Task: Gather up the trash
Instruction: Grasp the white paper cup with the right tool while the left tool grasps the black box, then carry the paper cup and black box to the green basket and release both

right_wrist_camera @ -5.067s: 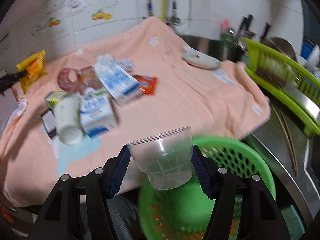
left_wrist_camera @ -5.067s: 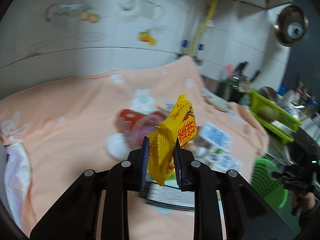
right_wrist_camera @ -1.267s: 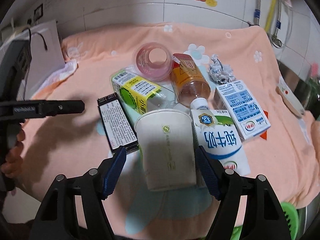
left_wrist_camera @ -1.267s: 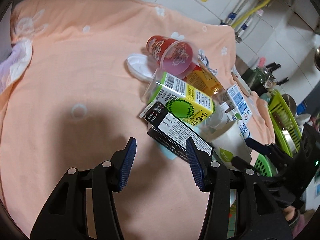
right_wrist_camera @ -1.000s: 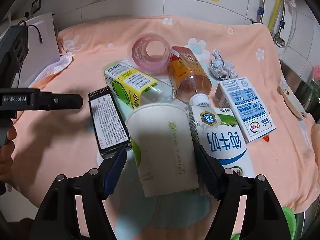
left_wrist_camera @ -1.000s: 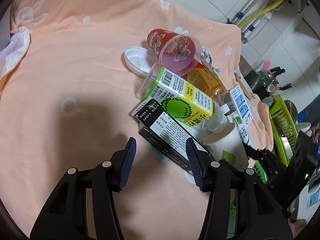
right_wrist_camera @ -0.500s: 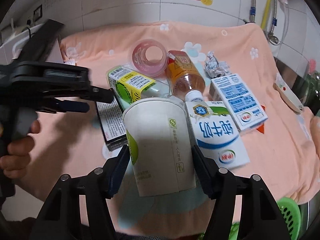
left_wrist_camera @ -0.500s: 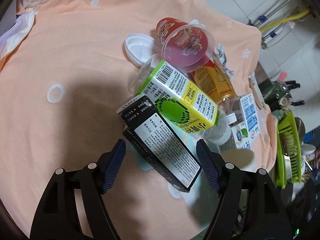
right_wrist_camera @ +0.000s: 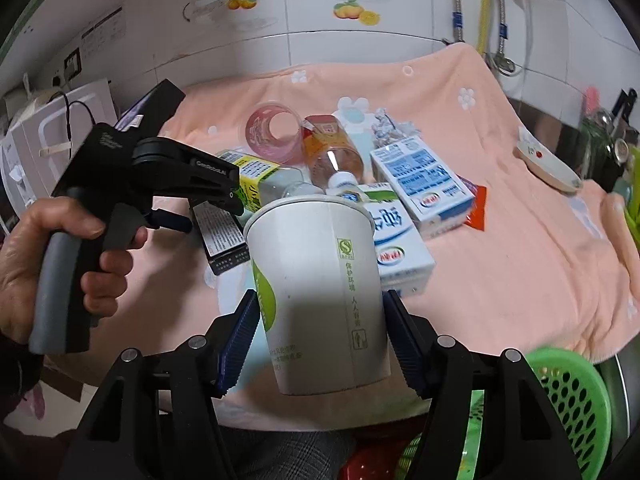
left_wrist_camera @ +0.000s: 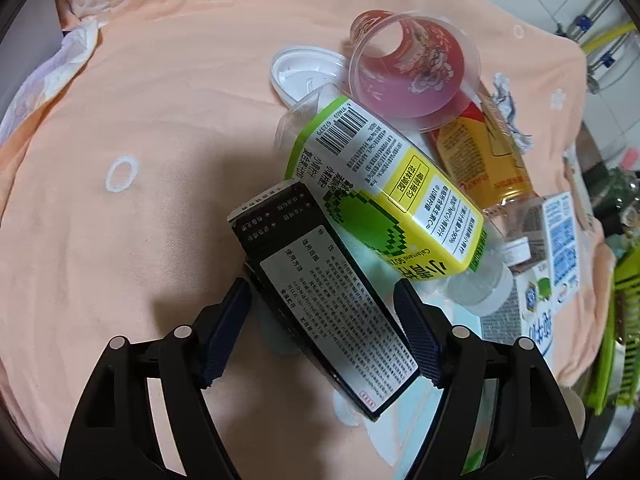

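Right claw [right_wrist_camera: 320, 336] clamps paper cup [right_wrist_camera: 320, 292]; left claw [left_wrist_camera: 322, 330] wide.
Cup held over surface edge, above green basket [right_wrist_camera: 576, 404]. Black box [left_wrist_camera: 324, 300] lies between left fingers, untouched.

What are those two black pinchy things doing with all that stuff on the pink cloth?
Someone is tidying up trash with a grabber in each hand. The right gripper is squeezing a white paper cup and holding it up near the green basket. The left gripper is open, with its fingers on either side of a black box lying on the peach cloth. A pink plastic cup, a bottle and milk cartons wait.
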{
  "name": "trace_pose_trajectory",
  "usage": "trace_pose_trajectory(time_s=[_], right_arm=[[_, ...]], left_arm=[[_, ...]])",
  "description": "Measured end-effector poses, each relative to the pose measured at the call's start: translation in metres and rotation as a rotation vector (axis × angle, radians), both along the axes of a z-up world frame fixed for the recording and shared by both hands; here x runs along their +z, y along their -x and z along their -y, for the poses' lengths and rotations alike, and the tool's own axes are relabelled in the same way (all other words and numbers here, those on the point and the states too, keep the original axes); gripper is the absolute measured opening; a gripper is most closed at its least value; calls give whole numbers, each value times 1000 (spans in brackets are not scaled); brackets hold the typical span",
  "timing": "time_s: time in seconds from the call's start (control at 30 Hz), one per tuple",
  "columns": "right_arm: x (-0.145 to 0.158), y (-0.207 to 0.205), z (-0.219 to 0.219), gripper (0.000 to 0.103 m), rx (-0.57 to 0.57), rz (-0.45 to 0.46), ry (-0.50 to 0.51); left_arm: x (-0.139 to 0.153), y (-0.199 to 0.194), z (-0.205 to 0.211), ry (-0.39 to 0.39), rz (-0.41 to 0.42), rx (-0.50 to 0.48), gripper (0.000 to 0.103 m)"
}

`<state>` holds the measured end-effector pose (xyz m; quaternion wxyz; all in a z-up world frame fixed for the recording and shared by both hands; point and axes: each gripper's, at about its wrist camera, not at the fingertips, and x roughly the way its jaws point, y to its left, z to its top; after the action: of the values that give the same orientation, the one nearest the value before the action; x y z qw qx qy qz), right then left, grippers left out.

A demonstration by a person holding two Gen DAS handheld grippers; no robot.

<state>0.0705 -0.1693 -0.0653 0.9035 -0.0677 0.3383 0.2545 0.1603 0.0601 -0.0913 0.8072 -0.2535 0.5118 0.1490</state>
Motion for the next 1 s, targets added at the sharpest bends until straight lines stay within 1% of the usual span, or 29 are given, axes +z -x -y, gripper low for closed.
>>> trace_pose_trajectory(time_s=[0.07,0.23,0.27,0.37,0.43,0.5,0.6,0.67,0.7,0.77,0.93,1.0], right_arm=[[0,2,4,61,-12,1,-2],[-1,8,16,61,-34,-3,-12],[-1,9,18,61,-37,-3,-15],[0,15,23,61,-42,0,-24],[1,18,26,61,-45,3,-26],[1,20,29,61,-49,4,-30],[2,23,34,61,-62,6,-40],[2,26,39,61,-70,6,-47],[1,27,42,61,-79,3,-53],[1,28,47,61,-95,2,-57],[-3,35,67,61,-160,-4,-64],[-5,37,77,61,-191,-10,-62]], left_arm=[[0,-4,4,-21,-16,13,78],[-2,-14,20,-121,-65,14,79],[-2,-15,23,-139,-71,5,79],[-1,-12,25,-180,-59,-7,71],[1,-8,23,-176,-42,-24,67],[2,-4,18,-165,-30,-43,61],[5,5,10,-138,-7,-81,55],[6,11,3,-128,8,-105,53],[7,16,0,-111,24,-121,53],[7,18,1,-99,40,-140,52],[13,48,-4,-64,118,-219,49],[17,56,-5,-54,136,-243,49]])
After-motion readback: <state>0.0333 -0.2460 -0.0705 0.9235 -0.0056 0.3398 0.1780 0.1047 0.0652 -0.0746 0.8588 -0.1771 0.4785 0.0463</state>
